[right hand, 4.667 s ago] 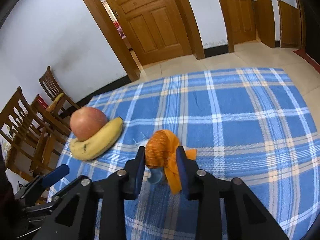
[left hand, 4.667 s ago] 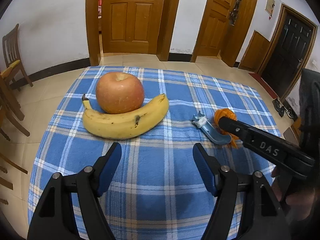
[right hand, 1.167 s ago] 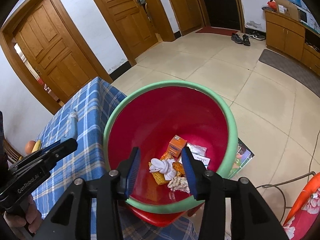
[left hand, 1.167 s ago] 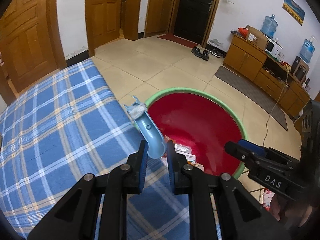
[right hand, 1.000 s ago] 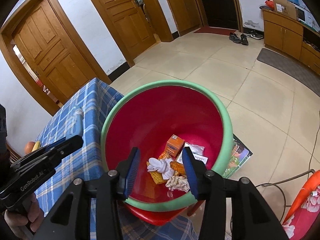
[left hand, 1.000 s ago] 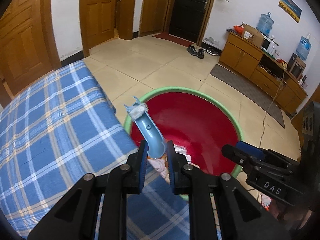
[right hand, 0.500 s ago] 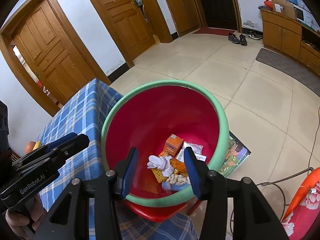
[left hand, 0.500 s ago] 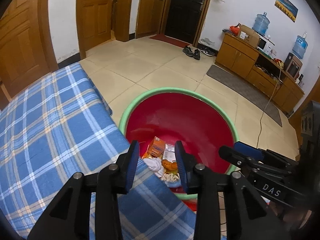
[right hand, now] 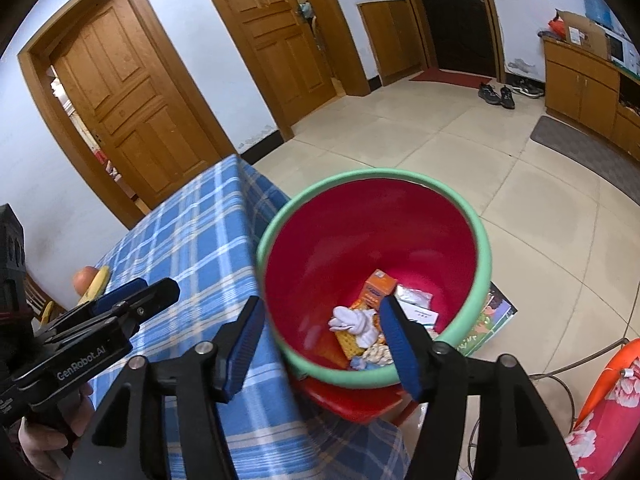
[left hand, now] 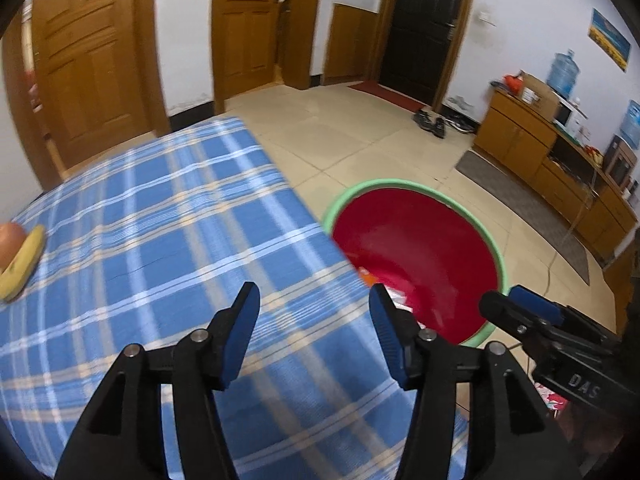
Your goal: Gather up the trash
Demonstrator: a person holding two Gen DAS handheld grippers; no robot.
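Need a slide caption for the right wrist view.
Open right gripper over red bin holding trash, beside the plaid table.

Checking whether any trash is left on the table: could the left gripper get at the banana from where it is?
Probably yes: the left gripper is open and empty, and only bare tablecloth lies between it and the banana.

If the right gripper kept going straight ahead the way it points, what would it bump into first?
Probably the near green rim of the red bin, or the trash pile inside it. The right gripper is open and empty, aimed down over the bin's near edge. Depth is hard to judge here.
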